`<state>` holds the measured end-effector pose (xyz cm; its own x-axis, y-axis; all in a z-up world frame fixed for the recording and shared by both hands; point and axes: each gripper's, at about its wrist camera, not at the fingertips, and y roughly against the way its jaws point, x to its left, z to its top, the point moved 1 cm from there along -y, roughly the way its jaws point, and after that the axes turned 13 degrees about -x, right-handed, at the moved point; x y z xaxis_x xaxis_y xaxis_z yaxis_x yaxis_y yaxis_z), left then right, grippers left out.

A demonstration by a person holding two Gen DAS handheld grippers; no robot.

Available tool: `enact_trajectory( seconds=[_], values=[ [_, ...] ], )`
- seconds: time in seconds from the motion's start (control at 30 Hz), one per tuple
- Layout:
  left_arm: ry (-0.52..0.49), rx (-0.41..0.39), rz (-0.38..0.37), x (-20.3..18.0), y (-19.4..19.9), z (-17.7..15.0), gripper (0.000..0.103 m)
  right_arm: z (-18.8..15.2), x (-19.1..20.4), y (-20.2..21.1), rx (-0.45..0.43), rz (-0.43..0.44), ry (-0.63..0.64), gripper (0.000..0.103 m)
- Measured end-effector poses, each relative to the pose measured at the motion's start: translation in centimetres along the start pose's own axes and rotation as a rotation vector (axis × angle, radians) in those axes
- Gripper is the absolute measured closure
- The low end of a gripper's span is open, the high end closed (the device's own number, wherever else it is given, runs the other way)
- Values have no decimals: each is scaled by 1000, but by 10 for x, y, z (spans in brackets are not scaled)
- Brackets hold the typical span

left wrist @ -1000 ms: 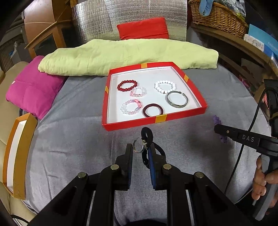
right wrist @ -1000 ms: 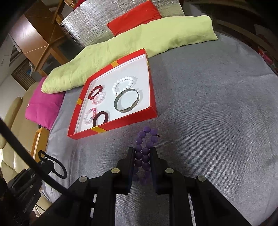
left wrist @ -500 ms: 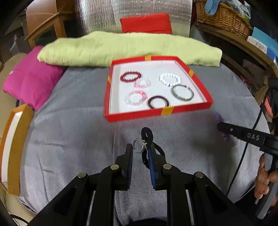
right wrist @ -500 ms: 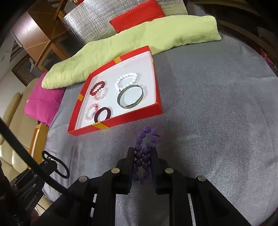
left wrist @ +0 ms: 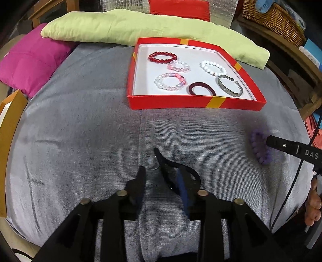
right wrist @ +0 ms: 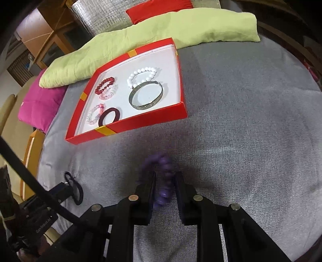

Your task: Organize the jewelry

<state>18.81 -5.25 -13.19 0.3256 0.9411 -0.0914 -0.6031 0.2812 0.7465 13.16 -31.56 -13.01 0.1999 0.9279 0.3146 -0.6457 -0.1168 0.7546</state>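
A red tray (left wrist: 193, 102) on the grey cloth holds several bracelets: red, pink, white beads, a maroon band and a silver bangle (left wrist: 230, 86). My left gripper (left wrist: 160, 173) hovers low over the cloth in front of the tray, its jaws opening. A black hair tie (left wrist: 171, 171) with a clear bead (left wrist: 152, 162) lies between them, leaning on the right finger, no longer pinched. My right gripper (right wrist: 166, 177) is opening too; the blurred purple bead bracelet (right wrist: 165, 187) hangs loose in the gap. From the left wrist the purple bracelet (left wrist: 259, 149) shows at the right gripper's tip.
A yellow-green pillow (left wrist: 140, 28) and a red cushion (left wrist: 179, 9) lie behind the tray (right wrist: 128, 126). A magenta cushion (left wrist: 30, 60) and a wooden frame (left wrist: 10, 125) sit at the left, a wicker basket (left wrist: 275, 18) at back right. A person's hand (left wrist: 314, 203) holds the right gripper.
Both grippers' jaws have spread apart. The left gripper sank toward the cloth and the hair tie slumped between its fingers. The purple bracelet has come loose and blurs as it drops.
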Motion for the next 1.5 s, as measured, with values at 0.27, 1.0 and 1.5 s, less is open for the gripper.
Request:
enact_trajectory(
  seconds=[0.27, 1.0, 1.5],
  values=[
    [-11, -18, -24, -8, 8, 1, 53, 11, -20, 14, -45, 39, -120, 53],
    [63, -17, -57, 4, -2, 1, 95, -15, 28, -8, -14, -53, 227, 92],
    [14, -38, -25, 0, 15, 8, 96, 10, -5, 16, -84, 80, -20, 92]
  ],
)
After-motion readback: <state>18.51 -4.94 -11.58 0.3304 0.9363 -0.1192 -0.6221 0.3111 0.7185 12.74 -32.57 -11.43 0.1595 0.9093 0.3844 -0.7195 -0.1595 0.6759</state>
